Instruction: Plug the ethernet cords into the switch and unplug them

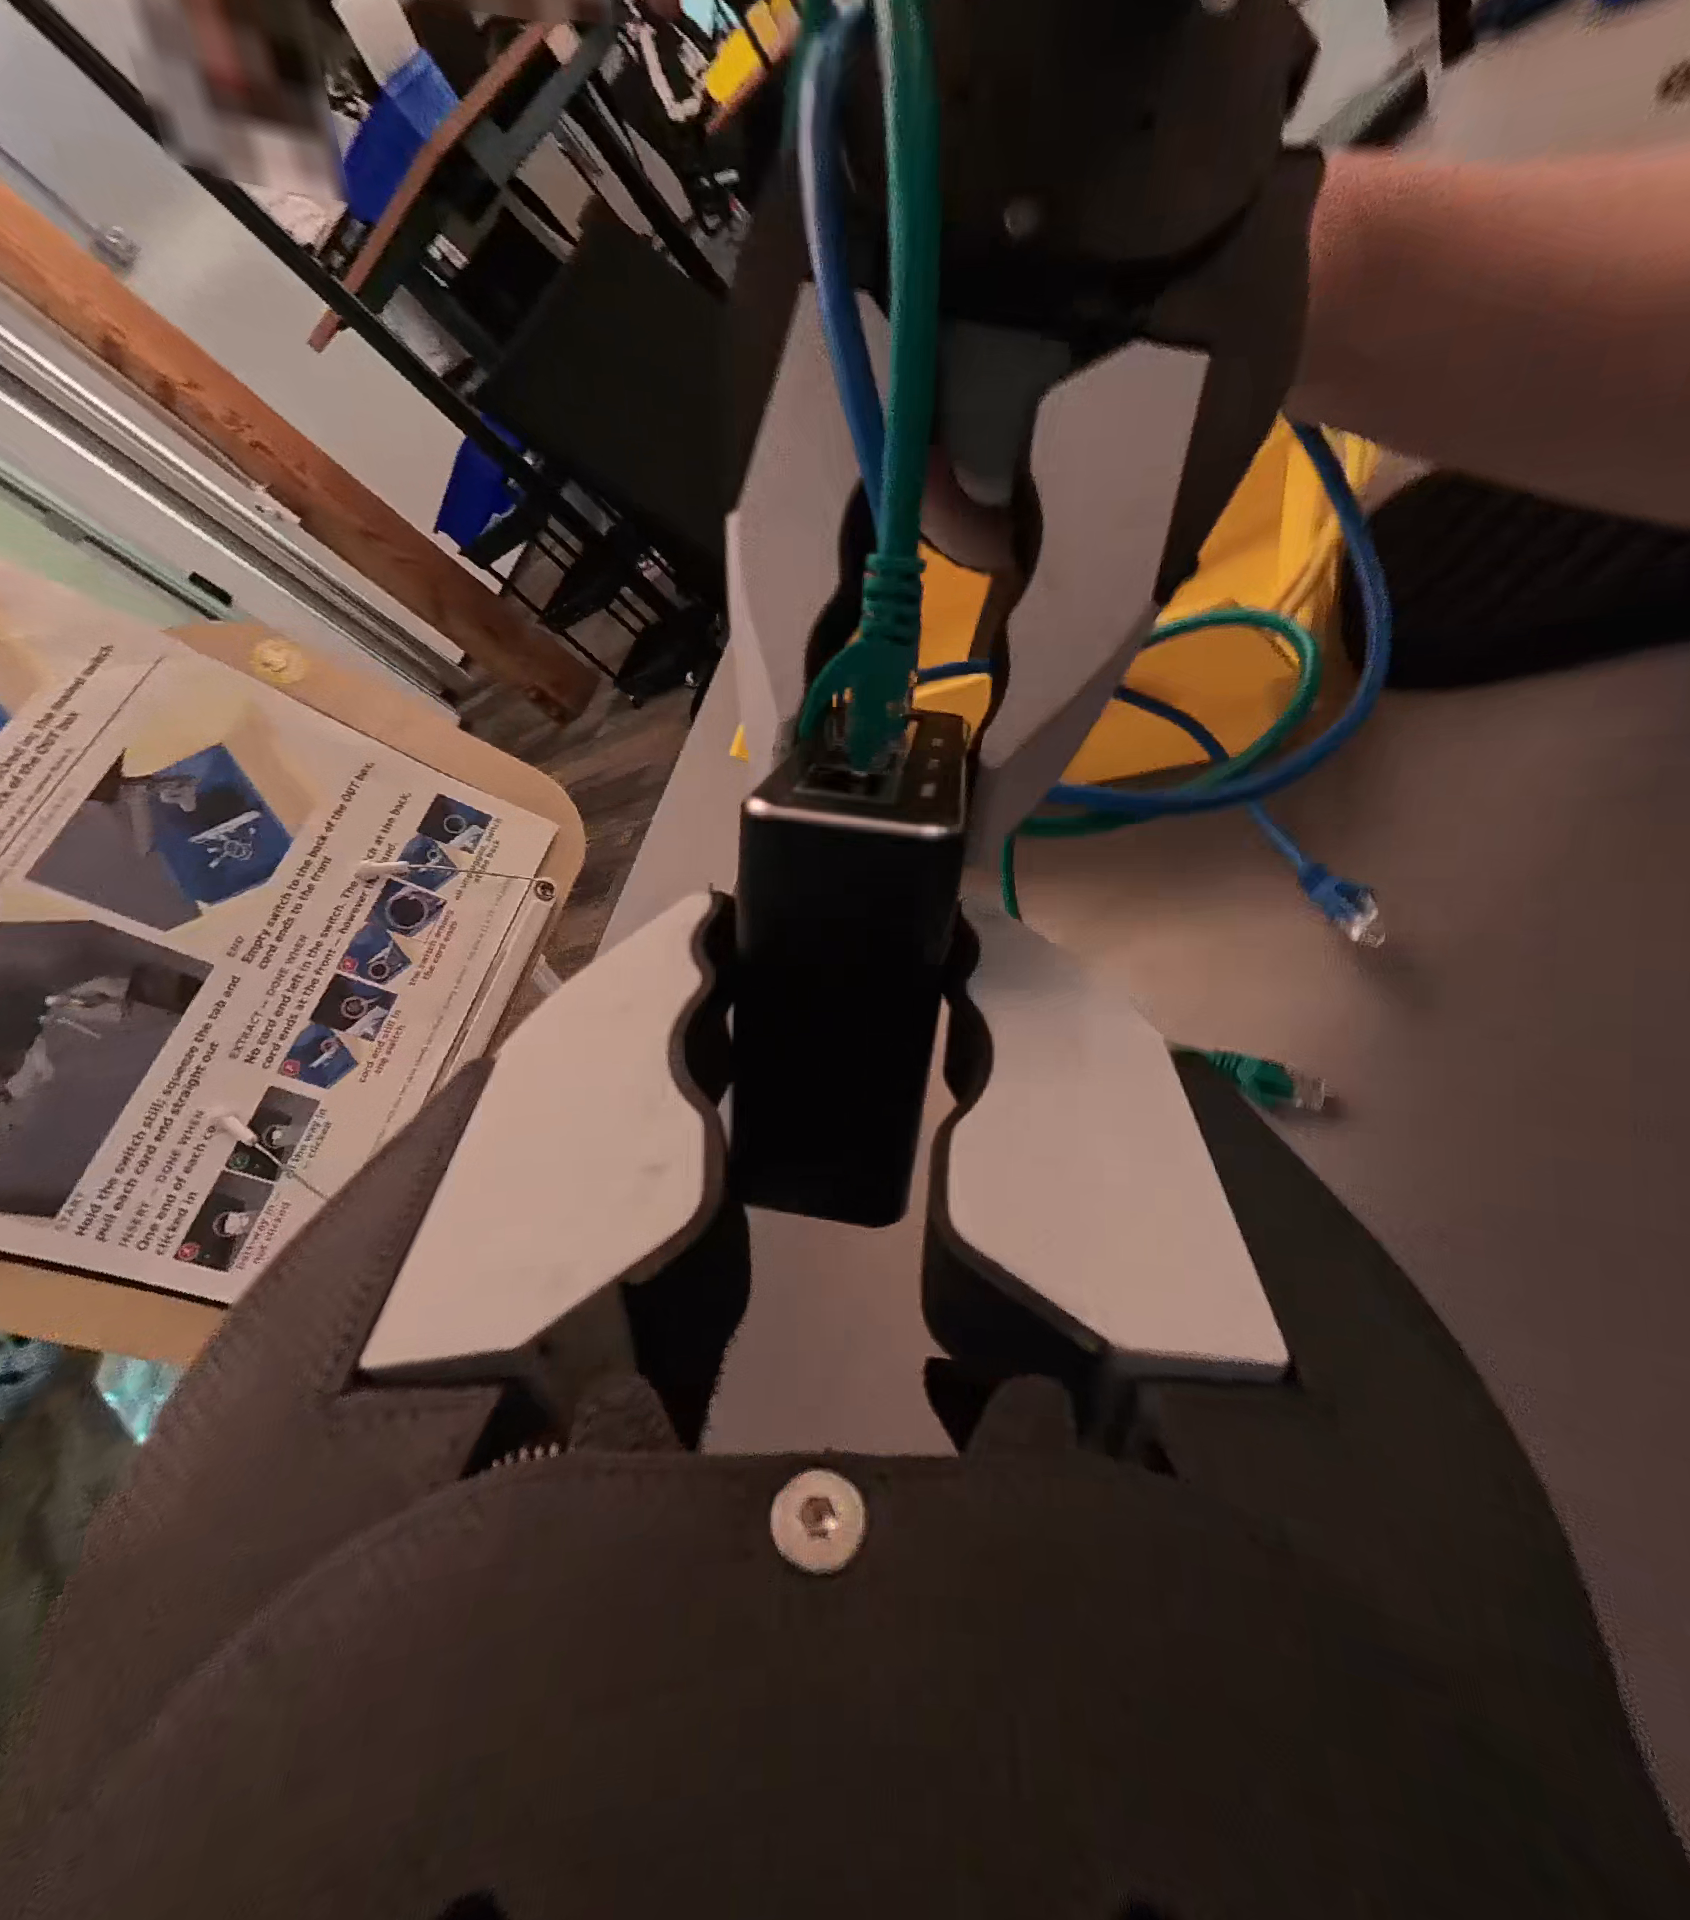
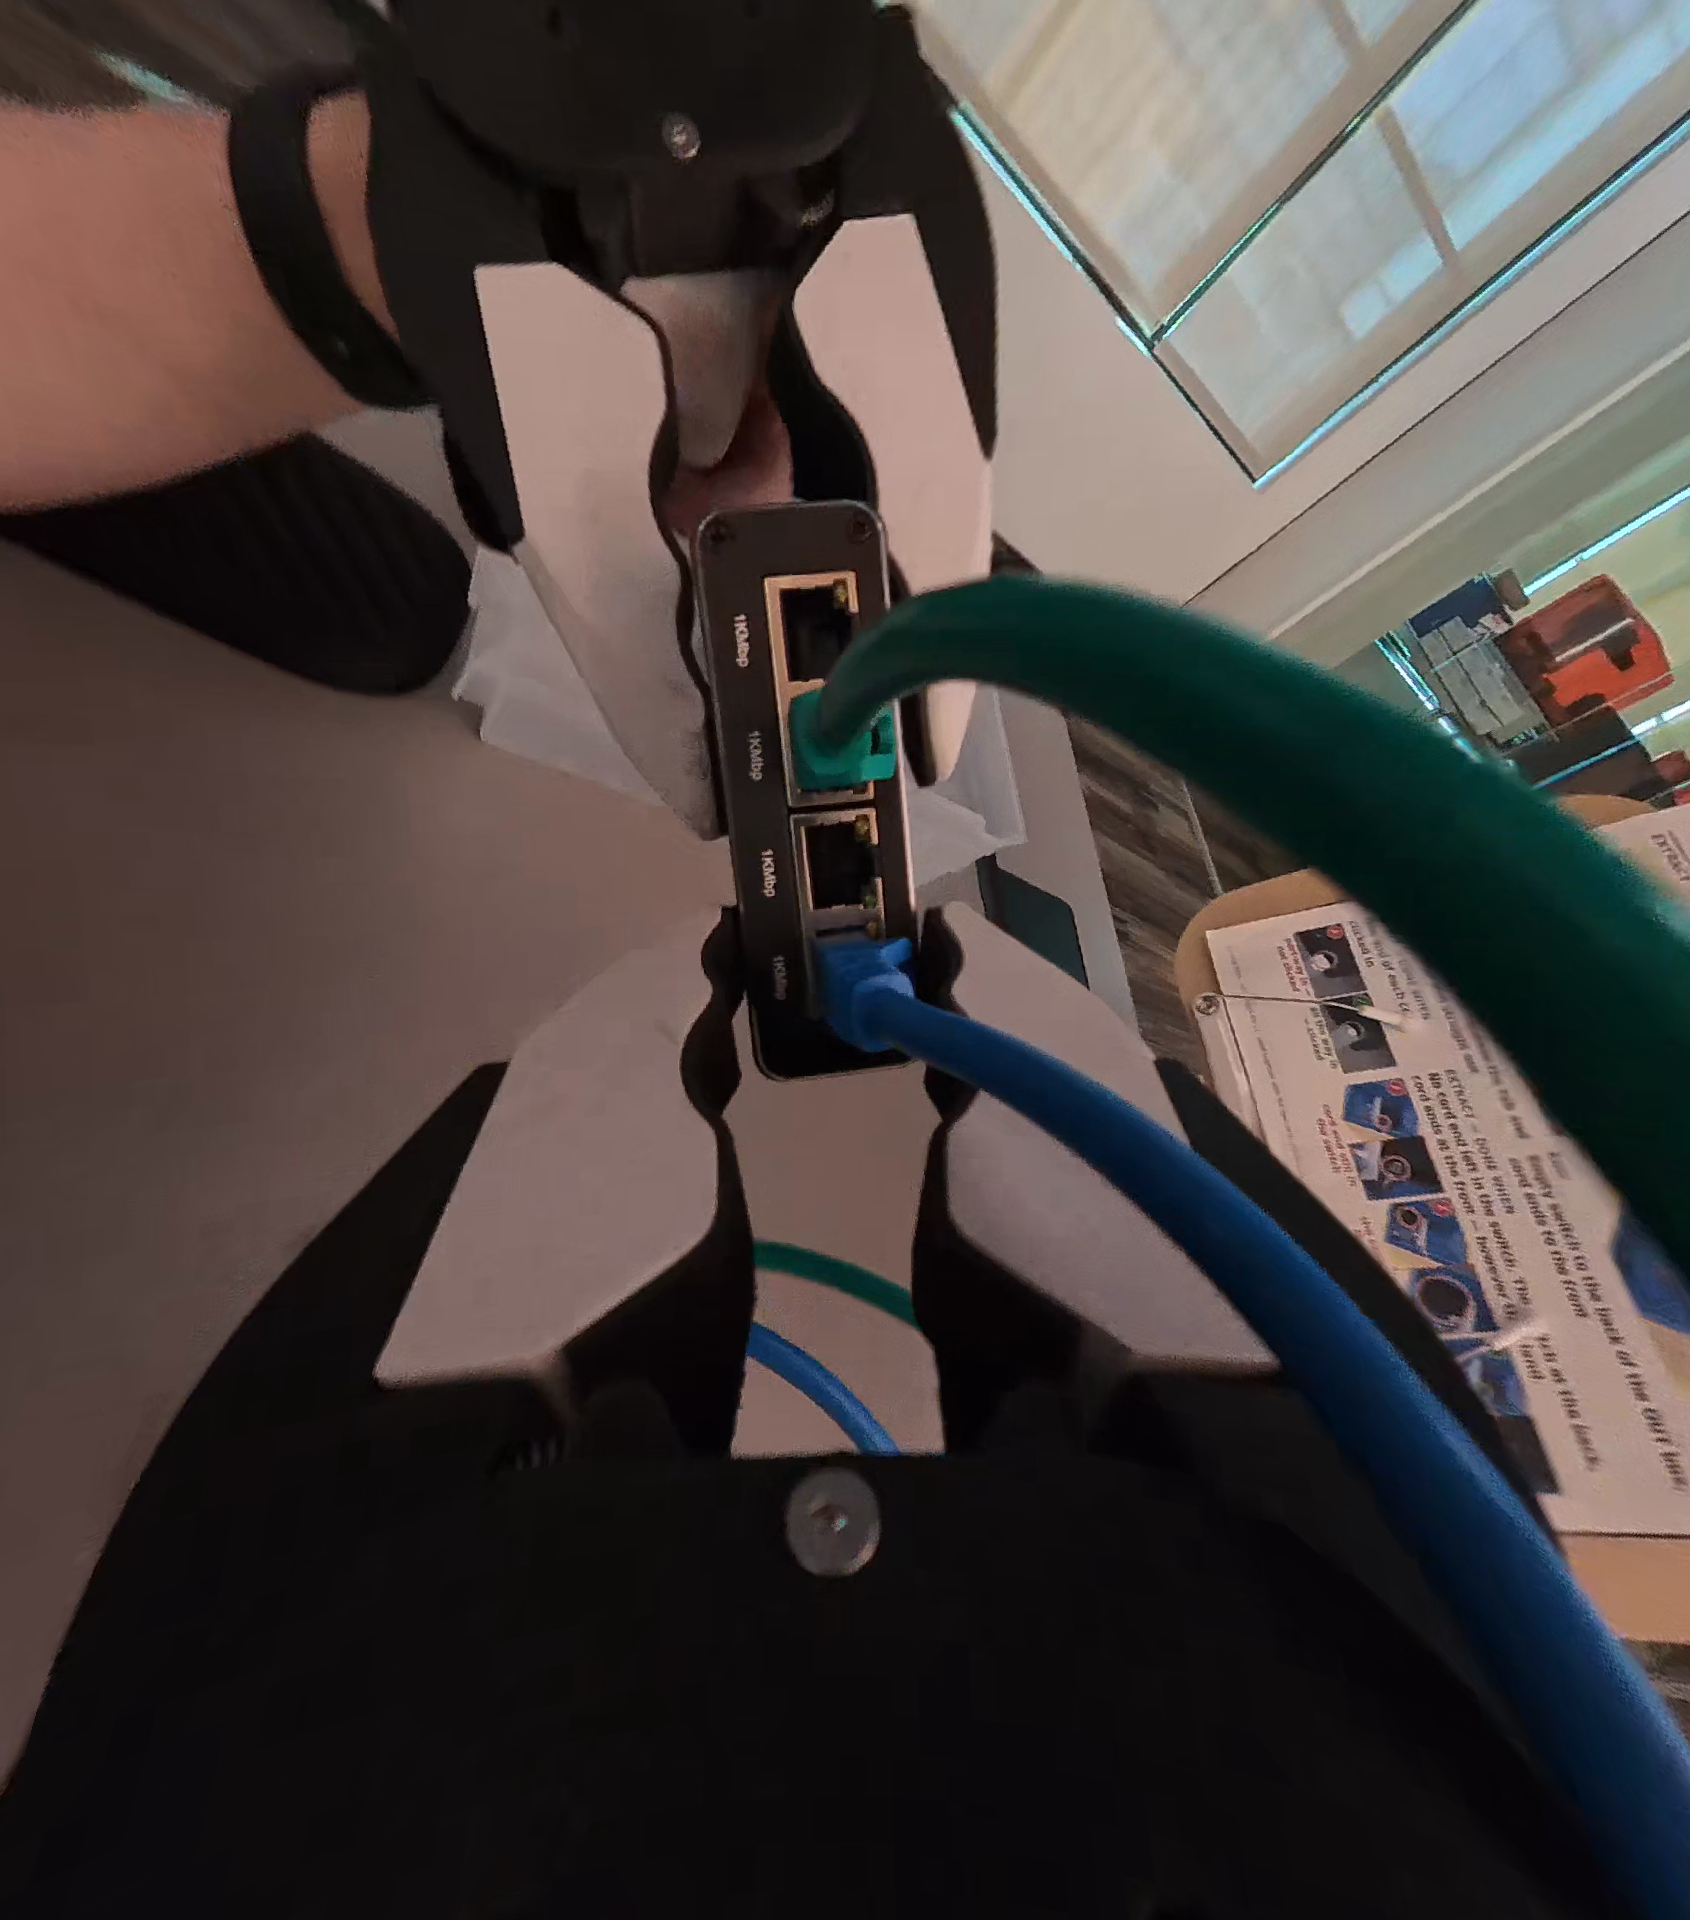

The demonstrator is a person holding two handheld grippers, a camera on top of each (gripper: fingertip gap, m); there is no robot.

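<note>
My left gripper (image 1: pixel 836 956) is shut on the black switch (image 1: pixel 841 1039) and holds it off the table. In the right wrist view the port face (image 2: pixel 747 727) shows a green plug (image 2: pixel 825 753) in the second port and a blue plug (image 2: pixel 856 977) in the bottom port. The other two ports are empty. My right gripper (image 2: pixel 830 987) clasps the switch's lower end, its pads against both sides beside the blue plug. The green cord (image 1: pixel 908 312) and blue cord (image 1: pixel 841 312) rise from the switch past the right gripper (image 1: pixel 888 743). The left gripper (image 2: pixel 815 727) faces it.
The cords' loose blue end (image 1: pixel 1345 904) and green end (image 1: pixel 1277 1081) lie on the grey table (image 1: pixel 1547 1039) near a yellow object (image 1: pixel 1236 623). A printed instruction sheet (image 1: pixel 197 935) lies on a tan board at the left. A person's forearm (image 1: pixel 1547 312) crosses the upper right. The grippers are tip to tip, or close to it.
</note>
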